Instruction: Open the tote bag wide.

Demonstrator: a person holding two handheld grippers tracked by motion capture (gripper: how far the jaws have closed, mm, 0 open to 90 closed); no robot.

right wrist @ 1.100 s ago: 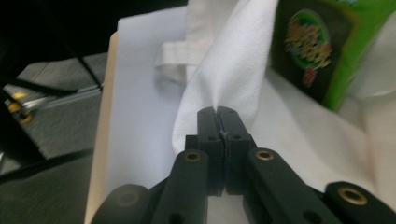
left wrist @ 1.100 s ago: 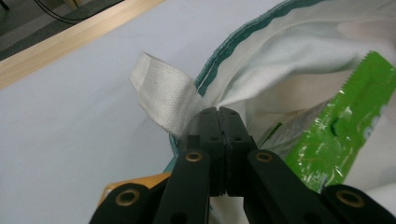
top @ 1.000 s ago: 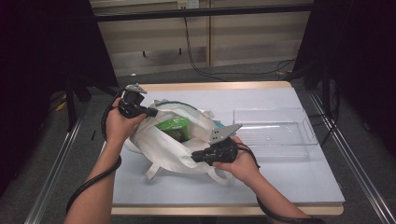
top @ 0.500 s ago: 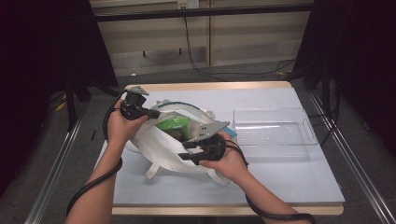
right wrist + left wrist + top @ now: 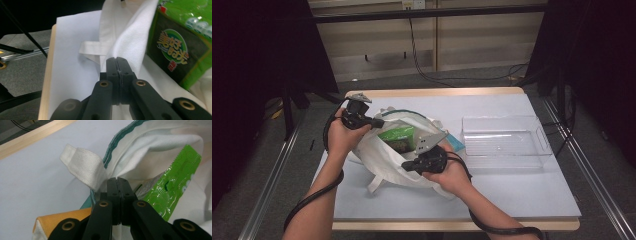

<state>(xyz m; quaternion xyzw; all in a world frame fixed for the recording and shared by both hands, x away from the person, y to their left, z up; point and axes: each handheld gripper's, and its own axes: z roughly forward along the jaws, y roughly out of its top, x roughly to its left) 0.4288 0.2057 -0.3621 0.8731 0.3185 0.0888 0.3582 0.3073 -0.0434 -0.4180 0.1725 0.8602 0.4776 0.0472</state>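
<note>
On the left half of the table (image 5: 512,200), a white cloth bag (image 5: 387,160) lies with its mouth turned up, and a green packet (image 5: 398,138) rests inside it. 2 tools hold the bag open. The left tool (image 5: 117,182) is clamped on the far rim of the bag, beside the white handle loop (image 5: 82,167) and the green-trimmed hem; its jaws are pressed together with cloth pinched between them. The right tool (image 5: 117,62) has just been closing, and its jaws are now shut on a fold of the near rim, with the packet just beside them. A clear plastic tray (image 5: 504,140) stands to the right of the bag, near it but apart from it.

The step in hand is judged to be spreading the mouth of the bag so that the packet can be reached. To do it well, both rims should be drawn apart evenly, away from each other, with only the cloth taken between the jaws and none of the packet's foil. The near grip sits on a loose fold, so slack should be taken up gently before any firm pull is made; a sudden tug could let the cloth slip out. The bag should be kept low against the table so that the packet is not tipped out.
</note>
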